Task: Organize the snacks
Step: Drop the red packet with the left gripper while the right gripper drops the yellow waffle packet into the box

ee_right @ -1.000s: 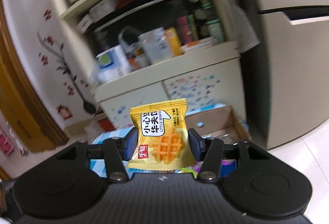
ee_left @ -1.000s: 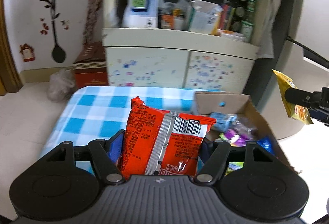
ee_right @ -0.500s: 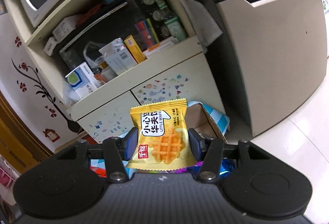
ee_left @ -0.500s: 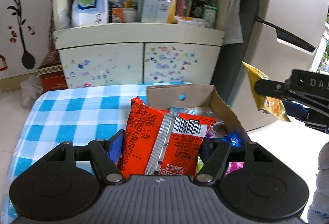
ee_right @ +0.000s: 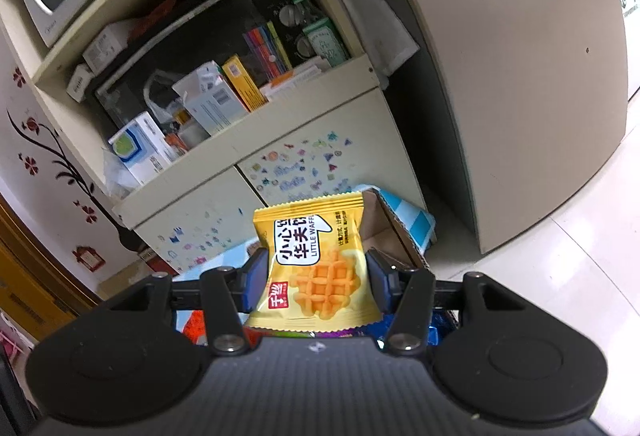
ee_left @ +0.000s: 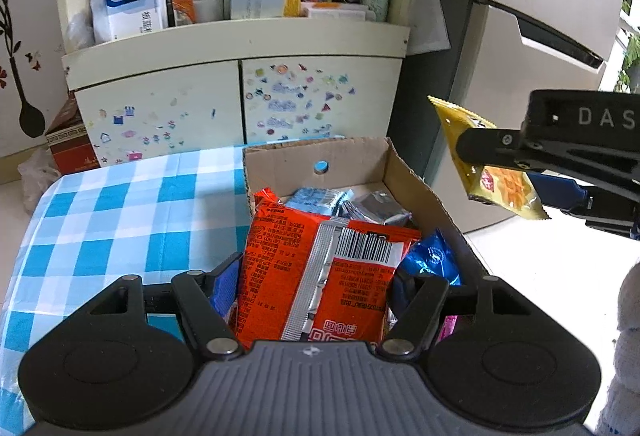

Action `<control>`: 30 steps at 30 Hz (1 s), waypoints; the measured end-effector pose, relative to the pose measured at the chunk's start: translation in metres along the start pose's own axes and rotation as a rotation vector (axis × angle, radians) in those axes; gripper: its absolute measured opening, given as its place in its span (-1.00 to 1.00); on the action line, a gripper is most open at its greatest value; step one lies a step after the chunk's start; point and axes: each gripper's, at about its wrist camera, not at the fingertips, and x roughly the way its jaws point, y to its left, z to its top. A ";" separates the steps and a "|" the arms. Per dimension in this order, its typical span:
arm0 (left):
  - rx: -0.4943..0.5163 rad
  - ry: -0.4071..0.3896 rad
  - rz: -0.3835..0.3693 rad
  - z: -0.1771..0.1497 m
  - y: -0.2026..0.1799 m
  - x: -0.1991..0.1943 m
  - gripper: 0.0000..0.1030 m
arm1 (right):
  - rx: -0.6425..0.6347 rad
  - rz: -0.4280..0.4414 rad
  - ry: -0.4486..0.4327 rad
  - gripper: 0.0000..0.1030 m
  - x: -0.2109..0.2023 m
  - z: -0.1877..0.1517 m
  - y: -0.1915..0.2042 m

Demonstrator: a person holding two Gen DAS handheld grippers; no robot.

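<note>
My left gripper (ee_left: 318, 276) is shut on an orange-red snack packet (ee_left: 320, 272) with a barcode, held upright over the open cardboard box (ee_left: 420, 183). The box sits on a blue-and-white checked tablecloth (ee_left: 112, 220) and holds several wrapped snacks, among them a blue one (ee_left: 430, 258) and silver ones (ee_left: 380, 205). My right gripper (ee_right: 316, 276) is shut on a yellow waffle packet (ee_right: 316, 264). In the left wrist view that same packet (ee_left: 492, 179) hangs in the right gripper (ee_left: 484, 155) just past the box's right wall.
A cream cabinet (ee_left: 240, 91) with stickered doors and a cluttered shelf stands behind the table. A beige fridge (ee_left: 540, 15) is at the right. A red box (ee_left: 70, 147) and a plastic bag (ee_left: 34, 175) lie on the floor at the left. A gloved hand (ee_left: 624, 336) shows at the right edge.
The left gripper has carried the orange packet rightward and down, over the box. The right gripper with the yellow packet has rolled and now looms closer beside the box.
</note>
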 end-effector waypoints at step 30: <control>0.123 0.048 0.150 -0.004 -0.012 -0.002 1.00 | 0.033 -0.051 0.045 0.68 0.014 -0.001 -0.002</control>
